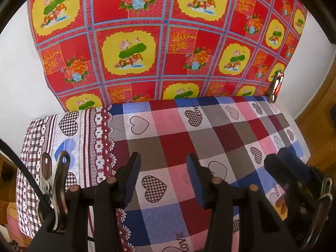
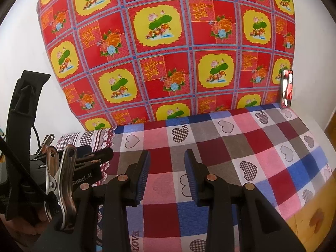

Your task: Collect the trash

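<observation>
Red floral cloth [image 1: 159, 42] — hanging against the white wall [image 1: 19, 73] well beyond both hand-held grippers, filling the upper part of each view; yellow panels with lotus motifs are alternating with red panels of flowers and gold script.

Desk, covered by a checked cloth [image 1: 172, 145] — lying directly under and ahead of the hand-held grippers; squares of red, pink, blue, grey and white are carrying heart outlines and the word LOVE. A second, striped heart-print fabric [image 1: 69, 134] is lying over the end to the left of the left hand-held gripper.

Left hand-held gripper [image 1: 163, 174] — hovering above the checked cloth, its black fingers with blue pads [image 1: 194, 178] standing apart, nothing between them.

Right hand-held gripper [image 2: 167, 174] — hovering just to the right of the left one, fingers parted somewhat less widely, gripping nothing; only cloth is showing in the gap.

Wooden floor [image 1: 321, 130] — showing past the desk's right edge, beyond the right hand-held gripper.

Metal spring clips [image 1: 56, 184] — sitting on the left side of each hand-held gripper's body.

Phone [image 2: 286, 89] — standing upright at the far right corner of the desk, leaning on the floral cloth, well ahead of the right hand-held gripper.

Trash — none is showing in either view; its place cannot be told.
</observation>
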Tool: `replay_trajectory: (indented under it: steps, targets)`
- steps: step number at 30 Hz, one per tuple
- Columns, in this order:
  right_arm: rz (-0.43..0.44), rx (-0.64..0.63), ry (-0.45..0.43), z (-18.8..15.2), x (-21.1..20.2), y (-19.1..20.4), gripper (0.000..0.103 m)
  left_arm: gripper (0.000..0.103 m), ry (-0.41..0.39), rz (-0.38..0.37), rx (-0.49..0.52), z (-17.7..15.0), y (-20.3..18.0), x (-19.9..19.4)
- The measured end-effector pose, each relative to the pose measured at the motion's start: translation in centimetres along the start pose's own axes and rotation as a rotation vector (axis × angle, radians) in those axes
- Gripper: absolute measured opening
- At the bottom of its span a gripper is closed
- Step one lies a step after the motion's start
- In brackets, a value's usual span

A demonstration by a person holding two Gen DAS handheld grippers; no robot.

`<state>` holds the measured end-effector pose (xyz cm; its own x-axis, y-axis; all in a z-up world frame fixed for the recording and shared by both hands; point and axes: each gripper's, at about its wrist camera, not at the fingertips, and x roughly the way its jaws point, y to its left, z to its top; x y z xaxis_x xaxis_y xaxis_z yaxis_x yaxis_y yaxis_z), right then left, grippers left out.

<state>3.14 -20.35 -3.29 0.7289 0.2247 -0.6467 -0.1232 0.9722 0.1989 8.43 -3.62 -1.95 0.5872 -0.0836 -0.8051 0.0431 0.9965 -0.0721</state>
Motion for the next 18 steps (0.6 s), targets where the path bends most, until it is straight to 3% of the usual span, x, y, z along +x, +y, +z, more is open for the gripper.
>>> replay_trajectory:
  steps: [18]
  targets:
    - [0.119,-0.040,-0.007,0.6,-2.1,-7.8,0.034,0.048,0.001,0.095,-0.053,-0.5,-5.7,-0.8]
